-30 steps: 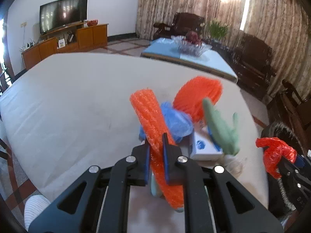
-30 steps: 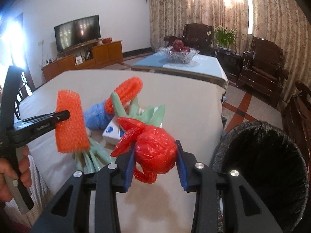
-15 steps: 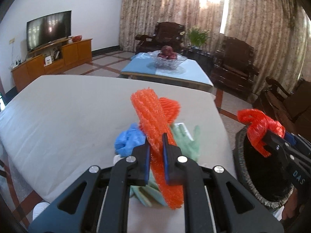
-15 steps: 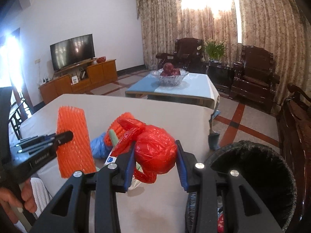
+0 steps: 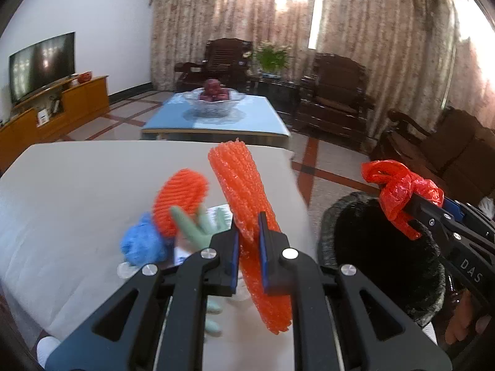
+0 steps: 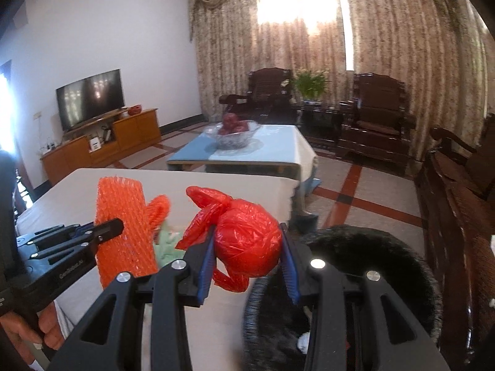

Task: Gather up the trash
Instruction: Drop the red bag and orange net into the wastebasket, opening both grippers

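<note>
red bag (image 6: 247,244) in right gripper (image 6: 247,266) — beside black bin (image 6: 402,266)

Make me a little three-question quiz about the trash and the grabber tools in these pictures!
1. True or false: the right tool grips a knotted red plastic bag.
2. What does the left tool hold? A) blue glove B) orange foam net C) paper box
3. Fill in: the bin beside the table is lined with a ____ bag.

Key: 1 true. 2 B, the orange foam net. 3 black.
</note>
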A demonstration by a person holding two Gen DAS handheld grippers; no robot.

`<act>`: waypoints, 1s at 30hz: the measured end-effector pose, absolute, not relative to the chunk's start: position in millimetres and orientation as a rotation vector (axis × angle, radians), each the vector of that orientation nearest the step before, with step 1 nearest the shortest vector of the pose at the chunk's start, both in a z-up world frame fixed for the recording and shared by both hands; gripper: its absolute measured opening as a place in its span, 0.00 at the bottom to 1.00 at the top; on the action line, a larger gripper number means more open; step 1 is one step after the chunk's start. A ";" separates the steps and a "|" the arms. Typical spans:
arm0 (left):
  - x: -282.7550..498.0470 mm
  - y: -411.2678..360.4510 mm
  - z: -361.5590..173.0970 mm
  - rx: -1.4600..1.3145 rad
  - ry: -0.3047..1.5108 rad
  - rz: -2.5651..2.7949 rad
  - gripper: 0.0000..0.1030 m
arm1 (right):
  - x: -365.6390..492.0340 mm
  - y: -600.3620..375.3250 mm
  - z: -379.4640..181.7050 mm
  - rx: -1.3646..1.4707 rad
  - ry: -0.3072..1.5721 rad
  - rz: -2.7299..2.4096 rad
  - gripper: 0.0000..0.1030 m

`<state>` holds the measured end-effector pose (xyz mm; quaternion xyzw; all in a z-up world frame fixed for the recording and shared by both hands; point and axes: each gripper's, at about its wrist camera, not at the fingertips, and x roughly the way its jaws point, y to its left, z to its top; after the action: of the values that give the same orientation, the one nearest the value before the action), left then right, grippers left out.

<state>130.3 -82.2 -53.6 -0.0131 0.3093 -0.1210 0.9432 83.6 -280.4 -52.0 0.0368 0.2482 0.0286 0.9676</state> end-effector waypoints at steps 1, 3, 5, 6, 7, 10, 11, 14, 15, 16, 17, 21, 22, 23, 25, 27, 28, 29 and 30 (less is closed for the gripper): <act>131.2 -88.4 -53.9 -0.024 0.631 -0.260 0.10 | 82.9 -286.3 -52.0 0.077 0.502 0.044 0.37; 132.8 -103.9 -55.2 -0.016 0.633 -0.293 0.10 | 83.5 -296.5 -52.3 0.083 0.503 0.020 0.37; 135.5 -121.0 -56.6 -0.006 0.635 -0.326 0.10 | 81.7 -311.8 -53.4 0.089 0.504 -0.017 0.37; 136.0 -127.9 -58.1 -0.002 0.637 -0.341 0.10 | 80.6 -318.5 -54.0 0.092 0.504 -0.034 0.37; 137.1 -135.0 -58.9 0.002 0.638 -0.356 0.10 | 81.4 -324.6 -54.3 0.094 0.505 -0.049 0.37; 139.9 -159.5 -62.4 0.016 0.640 -0.405 0.10 | 79.8 -346.8 -57.5 0.103 0.509 -0.102 0.37; 140.6 -170.5 -64.4 0.023 0.641 -0.425 0.10 | 79.3 -355.7 -59.2 0.106 0.512 -0.123 0.37; 143.5 -197.7 -69.6 0.038 0.646 -0.475 0.10 | 78.3 -378.9 -65.4 0.115 0.525 -0.177 0.37; 144.0 -202.4 -70.9 0.042 0.647 -0.486 0.10 | 76.7 -386.1 -68.6 0.119 0.531 -0.196 0.37; 144.5 -207.6 -72.5 0.046 0.648 -0.497 0.10 | 76.2 -391.2 -70.6 0.121 0.535 -0.209 0.37; 145.5 -216.0 -74.4 0.052 0.649 -0.510 0.10 | 76.4 -397.1 -72.7 0.124 0.540 -0.223 0.37; 146.8 -240.5 -82.4 0.069 0.652 -0.545 0.10 | 76.7 -422.5 -83.3 0.138 0.562 -0.274 0.37; 148.4 -247.4 -85.5 0.073 0.658 -0.556 0.10 | 76.5 -426.4 -85.0 0.139 0.565 -0.284 0.37; 149.9 -252.3 -87.8 0.075 0.664 -0.566 0.10 | 76.2 -429.1 -87.7 0.137 0.570 -0.293 0.38; 150.5 -258.6 -92.0 0.082 0.674 -0.570 0.12 | 77.0 -433.6 -92.1 0.129 0.578 -0.318 0.42; 151.7 -262.5 -96.0 0.081 0.689 -0.584 0.23 | 76.9 -437.7 -96.5 0.126 0.587 -0.340 0.43; 152.1 -263.5 -97.8 0.080 0.693 -0.587 0.29 | 77.8 -440.6 -99.3 0.125 0.596 -0.354 0.49; 152.3 -261.7 -98.9 0.080 0.693 -0.585 0.39 | 77.6 -443.1 -100.8 0.126 0.601 -0.367 0.60; 152.0 -260.7 -99.5 0.081 0.691 -0.578 0.46 | 76.1 -444.7 -101.8 0.129 0.599 -0.380 0.64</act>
<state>152.0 -260.7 -99.5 0.0391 0.3336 -0.2795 0.8995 76.1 -444.7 -101.8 0.0629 0.2931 -0.1859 0.9357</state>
